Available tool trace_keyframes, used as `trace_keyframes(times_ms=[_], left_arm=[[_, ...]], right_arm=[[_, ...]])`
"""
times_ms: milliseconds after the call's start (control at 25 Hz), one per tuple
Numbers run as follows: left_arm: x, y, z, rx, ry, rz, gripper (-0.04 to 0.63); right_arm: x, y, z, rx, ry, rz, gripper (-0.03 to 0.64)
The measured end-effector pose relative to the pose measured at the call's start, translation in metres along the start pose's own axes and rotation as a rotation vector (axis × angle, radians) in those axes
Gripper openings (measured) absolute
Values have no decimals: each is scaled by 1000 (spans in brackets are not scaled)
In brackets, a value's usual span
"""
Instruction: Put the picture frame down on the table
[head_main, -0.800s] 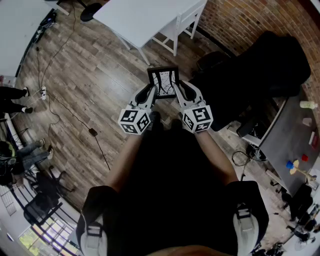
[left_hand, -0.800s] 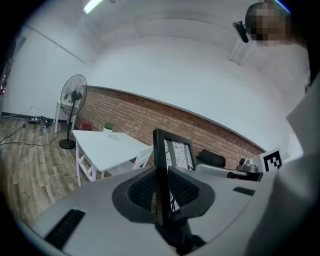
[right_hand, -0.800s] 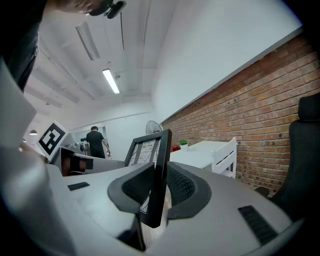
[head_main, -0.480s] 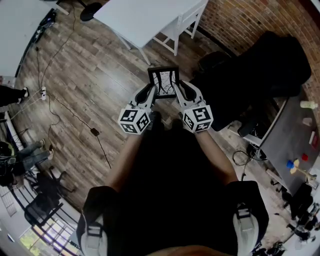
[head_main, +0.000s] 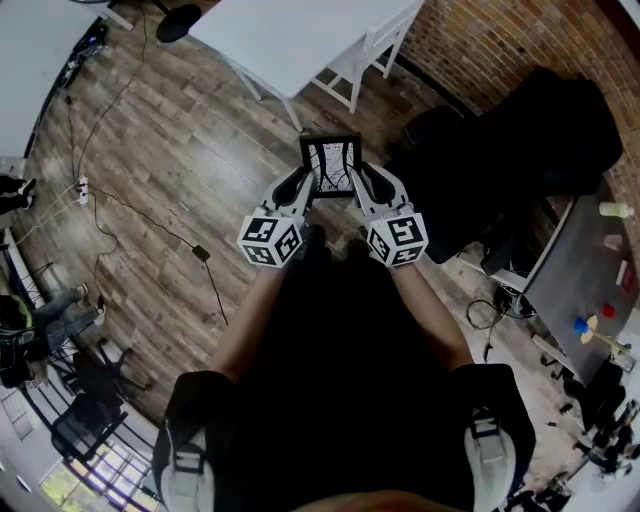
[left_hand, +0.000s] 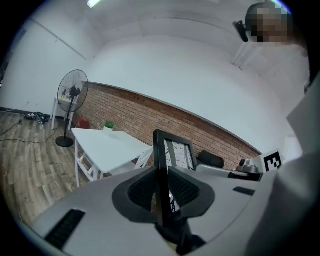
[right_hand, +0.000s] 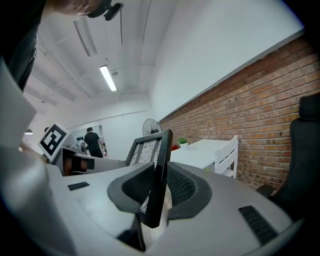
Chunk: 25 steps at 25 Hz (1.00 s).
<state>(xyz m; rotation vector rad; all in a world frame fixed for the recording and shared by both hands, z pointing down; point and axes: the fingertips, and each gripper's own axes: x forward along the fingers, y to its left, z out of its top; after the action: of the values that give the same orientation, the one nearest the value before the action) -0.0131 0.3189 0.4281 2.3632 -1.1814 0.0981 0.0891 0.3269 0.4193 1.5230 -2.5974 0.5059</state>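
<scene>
The white table (head_main: 300, 35) stands ahead of the person, well apart from the frame, with wooden floor (head_main: 170, 170) between. A white chair (head_main: 368, 45) is pushed against its right side.

The picture frame (head_main: 331, 165) is in the air above the floor, in front of the person, and nearly upright. The left gripper (head_main: 305, 188) is closed on its left edge and the right gripper (head_main: 358, 186) clamps its right edge. In each gripper view, the thin black edge sits between the ribbed pads.

I judge that the carrying is not finished. To do it well, keep both grippers level and equally far apart, so the frame does not twist or slip. Approach the table away from the chair, lower the frame until it rests fully, and only then loosen the grip.
</scene>
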Motion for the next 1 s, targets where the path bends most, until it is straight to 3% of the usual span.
trace_keyframes(times_ms=[520,1000], left_arm=[[-13,73,19,12,3,-36,84],[-26,97,26,20,19,-71,83]], right_arm=[[57,46,-5,7,-25,-39,75],[76,66,-9,29,-17,-70,75]])
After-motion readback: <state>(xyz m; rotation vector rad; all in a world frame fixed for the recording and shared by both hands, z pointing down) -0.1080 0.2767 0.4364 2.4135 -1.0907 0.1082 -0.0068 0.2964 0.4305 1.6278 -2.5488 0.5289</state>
